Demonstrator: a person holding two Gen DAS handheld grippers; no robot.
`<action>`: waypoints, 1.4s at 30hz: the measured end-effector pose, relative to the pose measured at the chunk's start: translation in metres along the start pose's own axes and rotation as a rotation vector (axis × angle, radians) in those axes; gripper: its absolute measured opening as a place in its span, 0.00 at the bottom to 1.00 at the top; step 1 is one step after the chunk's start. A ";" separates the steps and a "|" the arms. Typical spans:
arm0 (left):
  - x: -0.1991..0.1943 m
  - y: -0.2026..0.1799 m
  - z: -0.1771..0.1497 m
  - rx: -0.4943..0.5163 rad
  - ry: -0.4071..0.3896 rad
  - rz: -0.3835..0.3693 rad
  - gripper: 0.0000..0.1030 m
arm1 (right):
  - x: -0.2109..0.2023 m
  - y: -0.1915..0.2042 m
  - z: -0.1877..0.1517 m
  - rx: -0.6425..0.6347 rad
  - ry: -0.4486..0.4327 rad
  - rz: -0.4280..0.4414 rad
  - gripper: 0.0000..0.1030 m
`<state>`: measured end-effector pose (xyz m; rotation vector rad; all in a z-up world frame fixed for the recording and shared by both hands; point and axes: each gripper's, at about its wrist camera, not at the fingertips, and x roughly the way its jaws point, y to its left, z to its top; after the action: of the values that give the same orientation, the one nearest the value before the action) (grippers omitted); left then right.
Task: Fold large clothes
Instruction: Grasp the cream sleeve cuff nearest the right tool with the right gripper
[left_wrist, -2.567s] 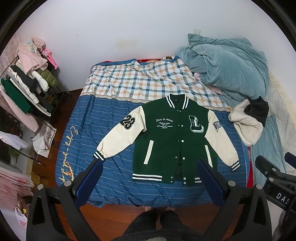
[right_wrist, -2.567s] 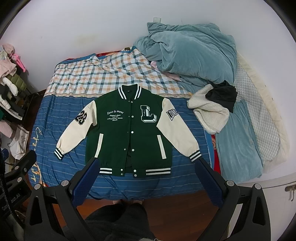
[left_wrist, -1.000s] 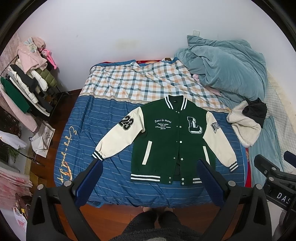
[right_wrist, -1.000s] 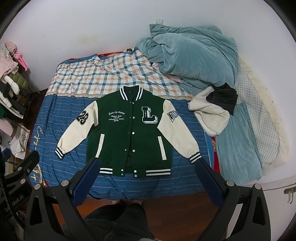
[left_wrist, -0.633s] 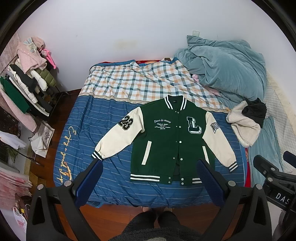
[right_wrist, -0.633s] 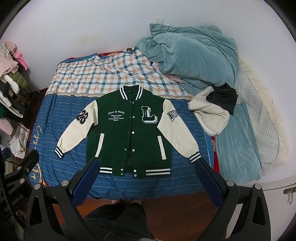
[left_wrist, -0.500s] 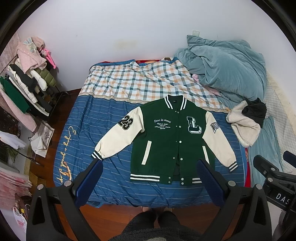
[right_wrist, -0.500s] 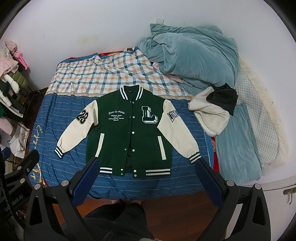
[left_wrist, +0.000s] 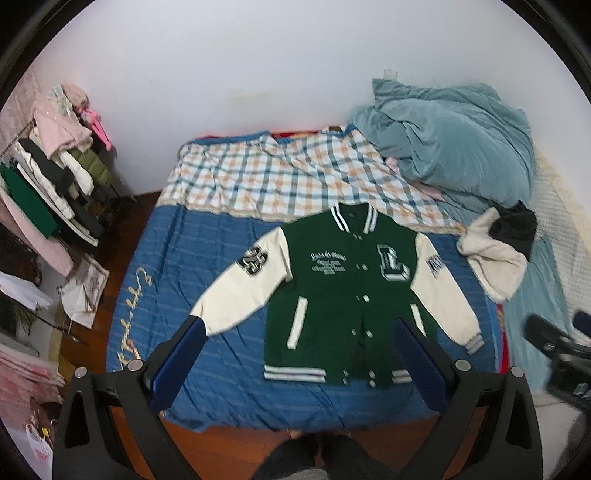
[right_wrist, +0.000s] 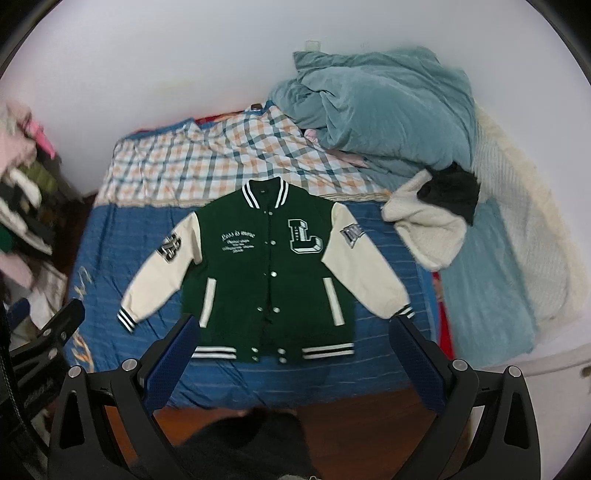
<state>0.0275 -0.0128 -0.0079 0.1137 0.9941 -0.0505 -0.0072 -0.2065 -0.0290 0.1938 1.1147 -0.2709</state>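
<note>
Left wrist view first: far to the left of the jacket (left_wrist: 343, 295), a clothes rack (left_wrist: 48, 192) sits crammed with garments against the wall. Next comes the bed (left_wrist: 177, 266), blue striped cover at the near end, checked sheet beyond. There's the varsity jacket, green body and cream sleeves, lying flat and face up on the blue cover, snapped shut, both sleeves angled out and down. Its collar points at the wall, its hem at the bed's near edge. The left gripper (left_wrist: 295, 354) hangs above that near edge, spread wide, nothing between its blue pads, clear of the cloth. Right of the jacket, a cream fleece (left_wrist: 491, 262) with a dark garment on top lies near the right sleeve, and a teal duvet (left_wrist: 454, 147) is heaped beyond it. Over to the right wrist view: the right gripper (right_wrist: 291, 350) is also spread wide and empty, hovering over the hem.
</note>
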 end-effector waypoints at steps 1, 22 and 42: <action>0.009 0.001 0.000 0.004 -0.013 0.010 1.00 | 0.012 -0.013 0.000 0.048 0.008 -0.004 1.00; 0.341 -0.095 -0.013 0.039 0.318 0.324 1.00 | 0.510 -0.371 -0.162 1.236 0.337 0.166 0.82; 0.503 -0.162 -0.032 0.056 0.350 0.259 1.00 | 0.589 -0.408 -0.061 1.272 -0.064 -0.017 0.18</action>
<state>0.2595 -0.1651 -0.4583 0.3093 1.3203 0.1854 0.0570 -0.6461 -0.5946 1.2855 0.7394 -0.9726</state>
